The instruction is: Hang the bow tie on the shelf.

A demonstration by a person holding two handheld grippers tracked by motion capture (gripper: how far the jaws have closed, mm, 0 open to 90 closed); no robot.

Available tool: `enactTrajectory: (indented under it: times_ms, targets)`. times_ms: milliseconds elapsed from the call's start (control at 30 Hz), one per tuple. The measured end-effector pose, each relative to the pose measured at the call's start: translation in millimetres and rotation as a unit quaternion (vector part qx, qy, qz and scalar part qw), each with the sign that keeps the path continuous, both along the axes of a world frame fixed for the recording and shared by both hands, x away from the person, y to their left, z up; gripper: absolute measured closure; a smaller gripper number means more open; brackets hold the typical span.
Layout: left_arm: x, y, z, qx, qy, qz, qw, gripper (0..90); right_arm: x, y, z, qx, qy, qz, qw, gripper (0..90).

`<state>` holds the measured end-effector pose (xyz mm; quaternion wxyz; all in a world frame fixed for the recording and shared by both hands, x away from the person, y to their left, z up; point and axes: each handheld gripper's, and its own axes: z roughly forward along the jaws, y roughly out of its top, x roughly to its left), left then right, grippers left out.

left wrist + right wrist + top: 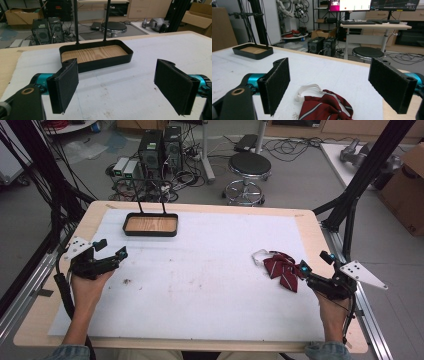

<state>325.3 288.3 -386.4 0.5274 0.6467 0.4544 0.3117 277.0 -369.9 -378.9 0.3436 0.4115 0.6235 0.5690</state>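
Dark red bow tie [281,269] with thin pale stripes, crumpled on the white sheet [200,270] at the table's right side, a white strap [260,255] looped out from its upper left. Same bow tie [325,107] low in the right gripper view, lying on the sheet between and just ahead of the two jaws, touched by neither; strap [308,91] curling off toward the left jaw.

Right gripper [315,264] just beside the bow tie on its right, jaws spread wide, nothing between them; held by the right hand [334,307] near the table's right edge. Wide gap also plain in the right gripper view [337,87].

Left gripper [111,249] well apart from the bow tie, at the left edge of the sheet, held by the left hand [90,285]. Jaws wide apart and empty, seen likewise in the left gripper view [116,87], with bare sheet between them.

Black tray [150,225] with a wood-grain floor near the far left of the sheet, two thin black posts rising from its far rim. In the left gripper view the tray [96,56] straight ahead of the jaws, apart from them. Small dark crumbs [126,281] on the sheet near the left hand.

Beyond the table: a round black stool [249,167], computer towers [160,147], tangled cables on the floor.
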Motion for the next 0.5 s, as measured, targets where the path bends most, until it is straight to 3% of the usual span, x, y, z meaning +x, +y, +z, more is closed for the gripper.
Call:
enactTrajectory:
  times_ms: [500]
  targets:
    - [-1.1,0.0,1.4,-0.004,-0.001,-0.005,1.0000,20.0,3.0,-1.5,-1.2,0.006,0.004,0.010,0.9999,18.1]
